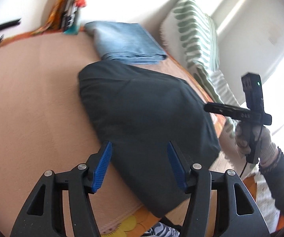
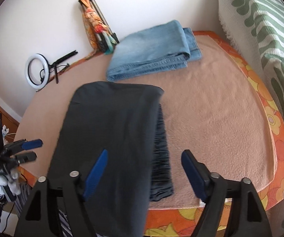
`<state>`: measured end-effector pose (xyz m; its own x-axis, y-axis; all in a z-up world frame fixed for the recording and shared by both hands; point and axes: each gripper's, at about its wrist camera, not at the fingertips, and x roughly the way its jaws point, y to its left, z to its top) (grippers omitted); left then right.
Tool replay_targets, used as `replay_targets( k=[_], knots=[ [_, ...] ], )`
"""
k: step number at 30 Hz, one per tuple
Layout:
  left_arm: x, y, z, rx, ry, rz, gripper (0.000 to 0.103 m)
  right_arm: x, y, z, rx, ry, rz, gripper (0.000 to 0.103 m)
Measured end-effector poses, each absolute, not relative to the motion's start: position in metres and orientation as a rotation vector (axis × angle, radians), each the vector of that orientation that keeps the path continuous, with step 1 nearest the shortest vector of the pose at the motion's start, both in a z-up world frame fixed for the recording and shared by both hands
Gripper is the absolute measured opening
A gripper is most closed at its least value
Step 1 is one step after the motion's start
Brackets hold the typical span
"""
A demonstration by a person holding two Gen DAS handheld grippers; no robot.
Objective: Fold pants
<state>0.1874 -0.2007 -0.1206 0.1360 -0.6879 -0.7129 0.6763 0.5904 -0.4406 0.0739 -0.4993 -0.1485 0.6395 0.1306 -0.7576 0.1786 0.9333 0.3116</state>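
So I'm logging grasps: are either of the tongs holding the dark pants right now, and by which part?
Nothing is held. The left tongs and right tongs are both open above the folded dark pants, gripping no part.

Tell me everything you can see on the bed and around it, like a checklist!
Surface: pink blanket over an orange flowered cover.
Job's things: dark pants folded, near end hanging over the bed edge; folded blue jeans behind.
Clutter: ring light and wrapped tripod by the wall.
Grippers: left gripper and right gripper both open, holding nothing, blue fingers above the pants.
Cables: thin black cable under the right hand.
Surroundings: white wall, green striped throw.
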Motion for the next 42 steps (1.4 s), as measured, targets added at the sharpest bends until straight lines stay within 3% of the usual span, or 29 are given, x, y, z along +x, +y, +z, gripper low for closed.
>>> replay_targets(
  k=[23,32,34,36,37,42],
  knots=[
    [0.226,-0.207,-0.17,-0.226,1.209,-0.983,0.057,0.092,-0.562,-0.216,0.886,0.928,0.395,0.086],
    [0.233,-0.208,-0.173,-0.283,1.211,-1.008,0.057,0.101,-0.55,-0.215,0.844,0.924,0.47,0.088],
    [0.232,-0.21,-0.172,-0.279,1.207,-1.008,0.057,0.096,-0.551,-0.215,0.839,0.929,0.466,0.085],
    [0.232,-0.211,-0.172,-0.273,1.206,-1.008,0.057,0.094,-0.553,-0.214,0.81,0.96,0.432,0.07],
    [0.232,-0.211,-0.172,-0.271,1.205,-1.007,0.057,0.092,-0.555,-0.214,0.807,0.981,0.418,0.067],
    [0.231,-0.214,-0.173,-0.242,1.192,-1.013,0.057,0.085,-0.558,-0.216,0.842,1.061,0.412,0.066]
  ],
)
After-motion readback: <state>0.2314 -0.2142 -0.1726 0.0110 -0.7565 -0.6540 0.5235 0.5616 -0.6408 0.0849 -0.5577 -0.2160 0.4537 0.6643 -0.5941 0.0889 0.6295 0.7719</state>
